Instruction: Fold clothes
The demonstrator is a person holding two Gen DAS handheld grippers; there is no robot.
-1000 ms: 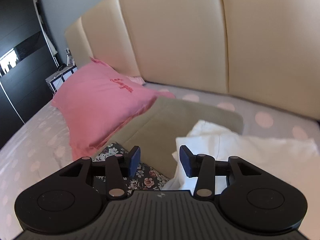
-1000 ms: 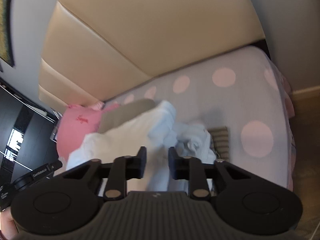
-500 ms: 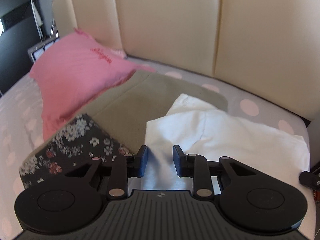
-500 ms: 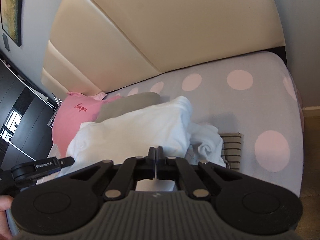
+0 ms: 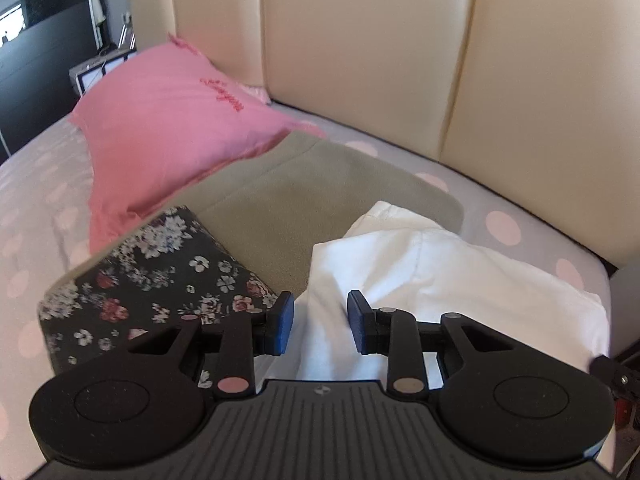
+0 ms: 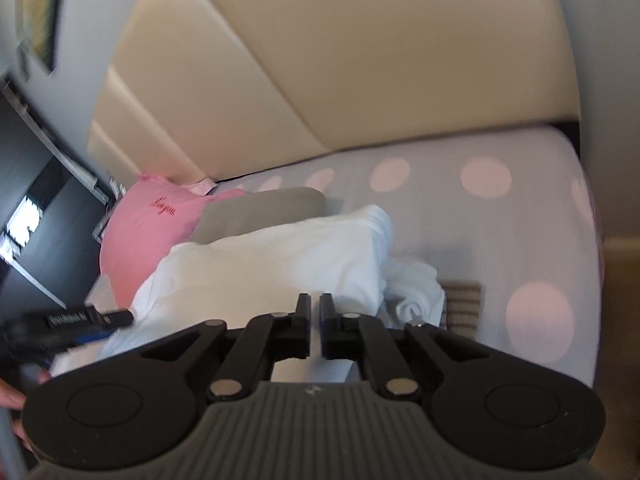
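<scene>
Cloth for folding, a white garment [image 5: 460, 280], is lying on the dotted sheet [image 5: 40, 208] near the bed's right edge, below the cream headboard [image 5: 360, 60]. Its far corner is overlapping a flat olive cloth [image 5: 320, 200]. A folded floral cloth [image 5: 160, 280] is sitting on the near left part of that olive cloth, and a pink pillow [image 5: 168, 120] is leaning behind both.

The left gripper [image 5: 320, 318] is pointing down at the garment's near left edge. Its jaws are opening and standing moderately apart. A raised ridge of white fabric is running through the gap, with the blue pads [image 5: 285, 320] not pressing on it. The left pad is hanging just over the border between the floral cloth and the garment.

The right gripper [image 6: 315, 320] is hovering at the garment's near edge, further right. Its jaws are opening too, leaving only a slim slit. White fabric is showing behind the slit, but whether any is sitting inside it I cannot tell.

In the right wrist view, a small white roll [image 6: 416, 296] is lying just right of the garment, touching it. A striped cloth [image 6: 462, 304] is peeking out beside the roll. A hand [image 6: 12, 396] is showing at the lower left edge.
</scene>
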